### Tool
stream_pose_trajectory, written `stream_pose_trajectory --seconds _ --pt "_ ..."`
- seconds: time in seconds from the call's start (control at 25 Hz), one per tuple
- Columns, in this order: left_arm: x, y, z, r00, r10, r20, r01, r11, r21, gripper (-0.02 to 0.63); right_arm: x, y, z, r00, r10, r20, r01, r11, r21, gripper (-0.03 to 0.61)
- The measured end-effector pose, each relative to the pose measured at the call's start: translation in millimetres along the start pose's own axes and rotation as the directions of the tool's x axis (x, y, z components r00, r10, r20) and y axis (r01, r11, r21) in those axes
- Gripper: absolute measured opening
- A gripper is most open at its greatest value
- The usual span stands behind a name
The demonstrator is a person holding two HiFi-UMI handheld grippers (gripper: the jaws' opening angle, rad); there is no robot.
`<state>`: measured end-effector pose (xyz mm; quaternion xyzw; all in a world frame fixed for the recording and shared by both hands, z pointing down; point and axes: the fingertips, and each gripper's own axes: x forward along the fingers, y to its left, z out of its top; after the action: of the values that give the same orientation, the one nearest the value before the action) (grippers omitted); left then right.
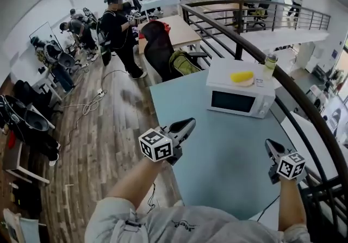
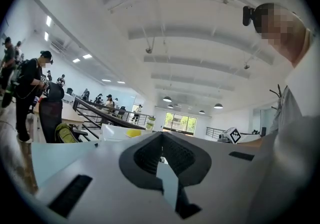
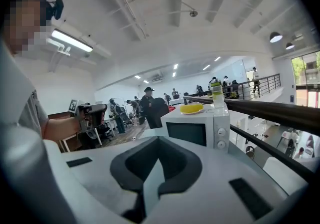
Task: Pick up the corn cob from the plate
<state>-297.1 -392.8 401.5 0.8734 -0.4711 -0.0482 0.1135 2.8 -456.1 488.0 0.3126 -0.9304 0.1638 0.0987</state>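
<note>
1. Nearest are two hand-held grippers. The left hand-held gripper (image 1: 187, 123) and the right hand-held gripper (image 1: 270, 147) both have their jaws closed together with nothing between them. They hang over the near edge of the tabletop, well apart from each other.
2. One pale blue tabletop (image 1: 217, 171) stretches ahead of both.
3. One white microwave (image 1: 239, 100) stands at its far end, door facing the person.
4. One plate (image 1: 246, 83) lies on the microwave's top.
5. One clear bottle (image 1: 269, 65) with a green cap stands just beside the plate, on its right.
6. One yellow corn cob (image 1: 242, 77) lies on the plate, so it is ahead of both hand-held grippers and higher than the tabletop. Its long axis runs left to right, roughly across the line of reach. It lies right of the left hand-held gripper's line and left of the right one's. The right hand-held gripper looks somewhat nearer, since the cob shows larger in its view.
</note>
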Motion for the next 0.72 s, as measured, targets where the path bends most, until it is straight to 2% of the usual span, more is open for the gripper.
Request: stream_pose_trajectory --seconds 0.2,0.44,0.72 --pt "53 38 3 0.999 -0.032 -0.014 0.032 0.999 0.015 0.020 39 -29 26 1.000 -0.016 -0.016 0.015 0.998 -0.053 0.009" --pt "109 41 11 0.998 -0.028 -0.064 0.030 0.999 0.037 0.020 53 -61 62 0.999 -0.035 -0.013 0.034 0.995 -0.096 0.009" --pt "204 71 14 0.990 -0.026 -0.142 0.044 0.991 0.126 0.021 97 -106 92 0.999 -0.054 0.007 0.054 0.989 -0.141 0.009"
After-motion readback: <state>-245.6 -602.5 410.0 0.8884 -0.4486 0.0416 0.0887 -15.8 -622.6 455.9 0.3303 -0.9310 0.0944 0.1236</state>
